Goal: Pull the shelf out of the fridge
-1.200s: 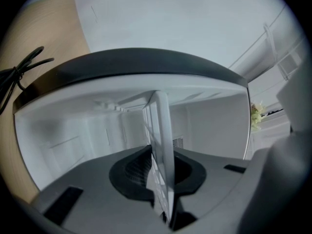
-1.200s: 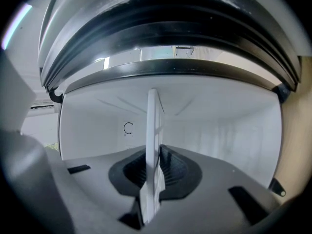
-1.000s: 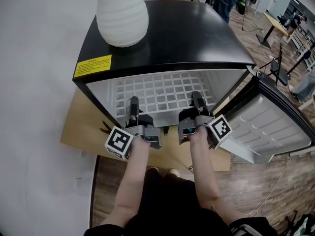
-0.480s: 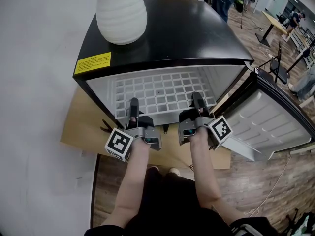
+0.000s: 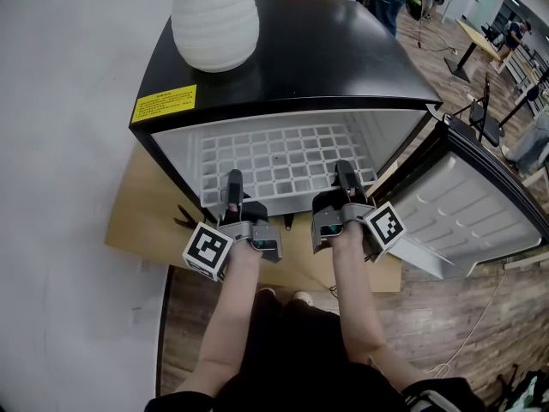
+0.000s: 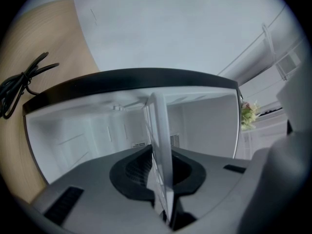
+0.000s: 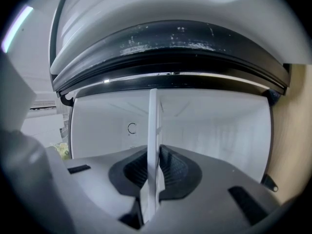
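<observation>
A white grid shelf (image 5: 283,154) lies inside the open black fridge (image 5: 326,50). Both grippers reach level into the opening and clamp the shelf's front edge. My left gripper (image 5: 232,184) is shut on the edge near its left end, my right gripper (image 5: 342,172) near its right end. In the left gripper view the shelf (image 6: 158,126) stands edge-on between the dark pads (image 6: 134,167). In the right gripper view the shelf (image 7: 152,126) is pinched the same way between the pads (image 7: 175,172). The shelf's front rim is hidden behind the fingers.
The fridge door (image 5: 467,217) hangs open to the right. A white ribbed vase (image 5: 214,20) stands on the fridge top, above a yellow label (image 5: 164,106). The fridge rests on a tan board (image 5: 141,221) with a black cable (image 5: 184,221). White wall lies left.
</observation>
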Tool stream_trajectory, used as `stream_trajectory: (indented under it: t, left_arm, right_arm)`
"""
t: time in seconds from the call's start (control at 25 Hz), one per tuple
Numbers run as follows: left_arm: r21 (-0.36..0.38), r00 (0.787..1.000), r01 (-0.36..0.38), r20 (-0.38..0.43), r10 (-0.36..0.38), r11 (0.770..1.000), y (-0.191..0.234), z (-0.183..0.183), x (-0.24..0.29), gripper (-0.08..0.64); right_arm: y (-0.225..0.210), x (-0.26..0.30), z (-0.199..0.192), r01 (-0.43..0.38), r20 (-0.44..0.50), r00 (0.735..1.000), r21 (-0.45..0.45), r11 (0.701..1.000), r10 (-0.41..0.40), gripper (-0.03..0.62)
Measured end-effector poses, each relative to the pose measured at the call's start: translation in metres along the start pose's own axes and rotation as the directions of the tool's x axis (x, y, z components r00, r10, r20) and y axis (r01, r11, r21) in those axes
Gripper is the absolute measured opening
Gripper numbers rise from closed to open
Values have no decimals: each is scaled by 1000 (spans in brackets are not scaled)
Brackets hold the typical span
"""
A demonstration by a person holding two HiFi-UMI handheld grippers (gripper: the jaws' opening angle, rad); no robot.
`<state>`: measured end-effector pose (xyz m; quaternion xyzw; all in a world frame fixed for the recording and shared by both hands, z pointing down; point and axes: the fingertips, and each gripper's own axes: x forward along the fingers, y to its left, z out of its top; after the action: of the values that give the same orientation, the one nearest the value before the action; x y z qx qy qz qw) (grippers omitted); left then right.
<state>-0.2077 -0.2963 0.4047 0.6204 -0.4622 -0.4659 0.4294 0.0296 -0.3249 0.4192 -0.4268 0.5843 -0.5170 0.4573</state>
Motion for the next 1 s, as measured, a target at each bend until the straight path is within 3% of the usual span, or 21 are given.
stream_trajectory:
  t: [1.0]
  left_arm:
    - [7,1000,-9,-16,9,1000,2,0,0,46]
  right_arm:
    - [-1,-1,0,-1,10,1000,2,1000,1,14]
